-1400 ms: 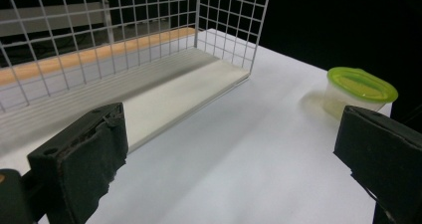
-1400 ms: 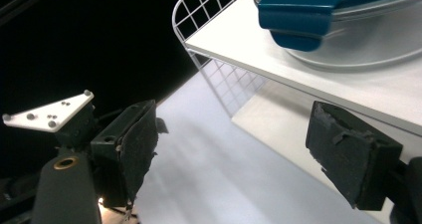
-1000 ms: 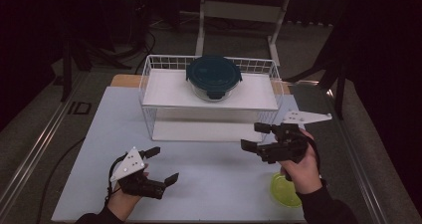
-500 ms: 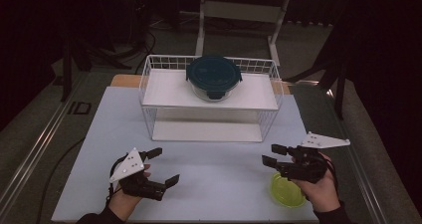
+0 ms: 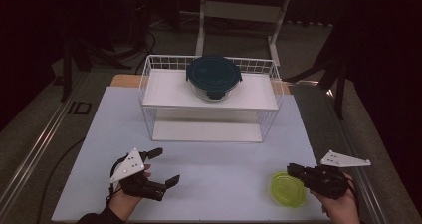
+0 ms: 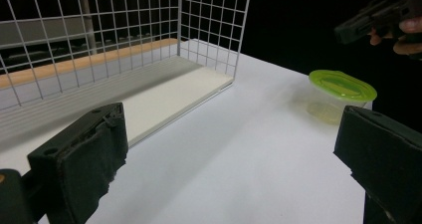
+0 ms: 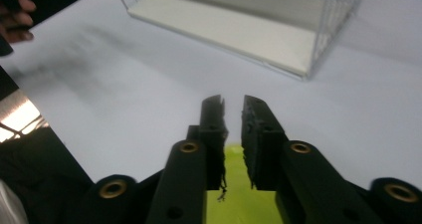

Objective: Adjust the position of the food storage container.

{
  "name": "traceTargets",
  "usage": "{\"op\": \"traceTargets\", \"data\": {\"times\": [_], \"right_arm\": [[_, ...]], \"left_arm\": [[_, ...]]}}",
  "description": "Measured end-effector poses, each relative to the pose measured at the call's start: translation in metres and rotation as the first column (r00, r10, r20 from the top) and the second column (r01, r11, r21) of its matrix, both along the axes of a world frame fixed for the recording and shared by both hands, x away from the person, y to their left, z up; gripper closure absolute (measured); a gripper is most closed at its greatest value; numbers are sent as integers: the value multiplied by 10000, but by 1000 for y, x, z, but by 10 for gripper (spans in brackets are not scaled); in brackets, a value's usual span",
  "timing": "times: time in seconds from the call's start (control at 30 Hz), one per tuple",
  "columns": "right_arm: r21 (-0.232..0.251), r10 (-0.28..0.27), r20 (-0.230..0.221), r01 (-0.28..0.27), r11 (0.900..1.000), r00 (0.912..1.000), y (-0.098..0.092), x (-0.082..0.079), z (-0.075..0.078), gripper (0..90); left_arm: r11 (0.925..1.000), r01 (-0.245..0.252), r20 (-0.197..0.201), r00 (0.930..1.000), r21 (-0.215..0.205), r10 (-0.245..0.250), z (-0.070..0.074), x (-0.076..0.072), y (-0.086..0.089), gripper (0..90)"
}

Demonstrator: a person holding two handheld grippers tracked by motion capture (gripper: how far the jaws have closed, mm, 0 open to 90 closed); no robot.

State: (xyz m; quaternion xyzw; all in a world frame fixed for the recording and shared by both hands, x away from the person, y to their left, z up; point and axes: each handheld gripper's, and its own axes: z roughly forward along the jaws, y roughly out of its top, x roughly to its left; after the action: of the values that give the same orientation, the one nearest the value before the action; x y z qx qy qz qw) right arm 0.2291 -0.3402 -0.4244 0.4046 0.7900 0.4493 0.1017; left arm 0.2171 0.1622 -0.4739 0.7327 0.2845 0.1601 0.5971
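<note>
my right gripper (image 5: 294,170) hangs over the near right corner of the white table (image 5: 224,159), its tips above the right edge of a small green-lidded container (image 5: 288,189). its jaws have just been closing and now stand nearly together, a thin gap left, nothing between them. my left gripper (image 5: 164,167) rests at the near left, jaws wide apart and empty. behind, a white wire rack (image 5: 149,84) carries a dark-lidded glass bowl (image 5: 213,76) on its upper shelf.

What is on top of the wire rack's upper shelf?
A round container with a dark lid sits on the wire rack. The lid covers its contents.
</note>
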Motion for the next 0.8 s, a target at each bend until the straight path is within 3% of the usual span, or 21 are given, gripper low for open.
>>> {"op": "traceTargets", "data": {"times": [0.17,0.7,0.8], "right_arm": [[-147,-258,-118,256,9996,9996,-18,-8,-5,896],[-365,-1314,-796,1289,9910,9881,-61,-32,-41,899],[-343,-1606,-1098,1577,9869,9809,-70,-36,-51,899]], "left_arm": [[10000,34,26,10000,26,-34,0,0,0,0],[10000,-15,38,10000,-12,15,0,0,1,0],[10000,-34,71,10000,-6,34,1,0,1,0]]}}
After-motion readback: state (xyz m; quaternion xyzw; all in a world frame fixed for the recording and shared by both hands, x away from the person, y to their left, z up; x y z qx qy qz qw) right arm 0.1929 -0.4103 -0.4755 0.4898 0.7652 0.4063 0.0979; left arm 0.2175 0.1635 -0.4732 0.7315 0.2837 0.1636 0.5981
